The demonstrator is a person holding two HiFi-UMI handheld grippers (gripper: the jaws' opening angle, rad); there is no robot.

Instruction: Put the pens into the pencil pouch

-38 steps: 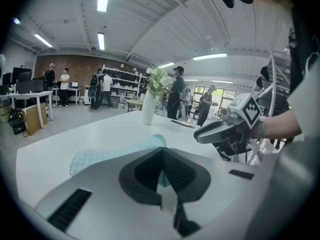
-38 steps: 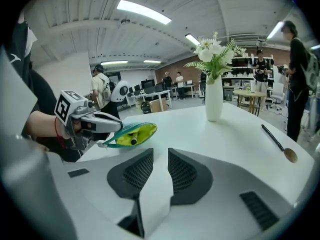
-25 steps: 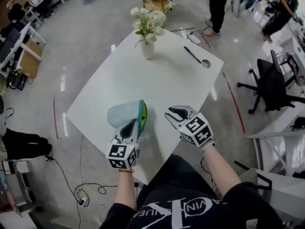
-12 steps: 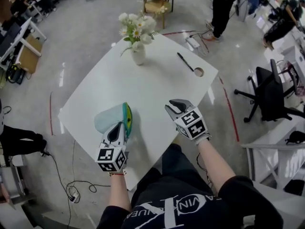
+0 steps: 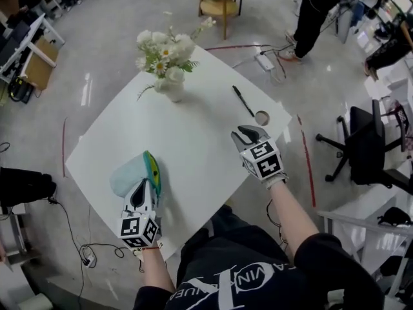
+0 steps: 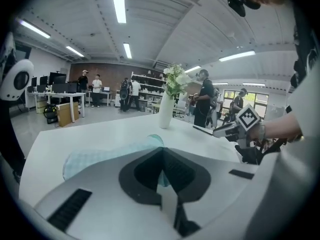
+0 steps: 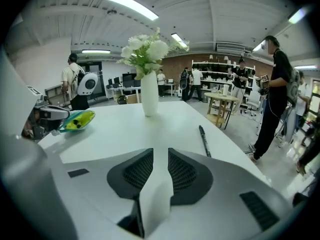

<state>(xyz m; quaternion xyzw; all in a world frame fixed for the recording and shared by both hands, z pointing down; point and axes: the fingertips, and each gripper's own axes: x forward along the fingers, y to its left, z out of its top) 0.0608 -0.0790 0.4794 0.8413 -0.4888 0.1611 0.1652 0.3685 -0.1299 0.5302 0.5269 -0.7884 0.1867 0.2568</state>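
A light blue pencil pouch (image 5: 128, 175) with a yellow-green mouth (image 5: 152, 168) lies near the table's front left edge. My left gripper (image 5: 143, 186) is shut on its near edge, and teal fabric shows between the closed jaws in the left gripper view (image 6: 161, 170). A black pen (image 5: 242, 101) lies at the far right of the white table (image 5: 193, 141). My right gripper (image 5: 248, 133) hovers a little short of the pen, jaws apart and empty. In the right gripper view the pen (image 7: 204, 140) lies ahead to the right, and the pouch (image 7: 76, 120) at far left shows dark ends inside.
A white vase of flowers (image 5: 169, 82) stands at the table's far left. A round hole (image 5: 261, 117) sits beside the pen's near end. On the floor are a black office chair (image 5: 364, 148), a wooden stool (image 5: 221, 2), a standing person (image 5: 316, 15) and cables (image 5: 90, 254).
My right gripper has moved away from the pouch, across the table toward the pen, still open. The left gripper has stayed shut on the pouch, shifting slightly with it.
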